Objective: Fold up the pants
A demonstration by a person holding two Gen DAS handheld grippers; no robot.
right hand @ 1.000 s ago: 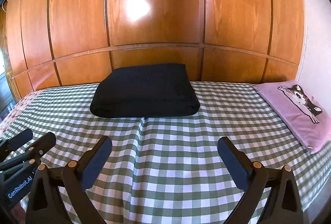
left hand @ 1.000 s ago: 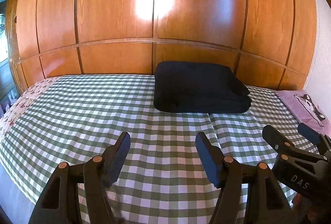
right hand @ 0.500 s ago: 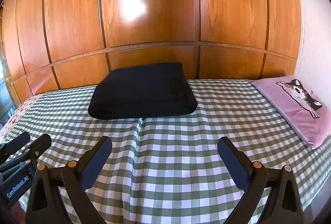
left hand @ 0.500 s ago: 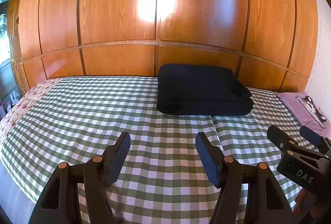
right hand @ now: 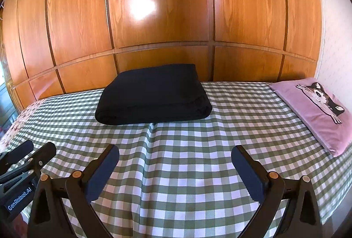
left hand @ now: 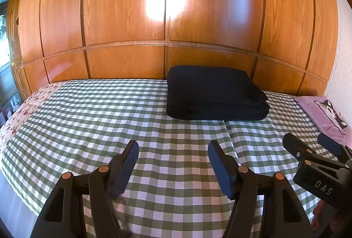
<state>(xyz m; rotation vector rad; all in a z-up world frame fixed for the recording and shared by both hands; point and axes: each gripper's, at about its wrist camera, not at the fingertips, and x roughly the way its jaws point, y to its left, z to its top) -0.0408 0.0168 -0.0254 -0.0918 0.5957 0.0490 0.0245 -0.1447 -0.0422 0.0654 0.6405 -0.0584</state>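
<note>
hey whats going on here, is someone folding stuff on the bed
A person holds a two-finger gripper in each hand over a checked bed. The black pants already lie folded in a neat stack near the wooden headboard, with a pink pillow off to one side. The left gripper and the right gripper are both open and empty, short of the pants and touching nothing. The folding looks done.

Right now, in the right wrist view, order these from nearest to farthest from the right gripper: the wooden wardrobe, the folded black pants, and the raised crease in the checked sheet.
1. Crease in the checked sheet, running between the open right gripper fingers.
2. Folded black pants, straight ahead, mid-bed.
3. Wooden wardrobe, behind the bed.
</note>
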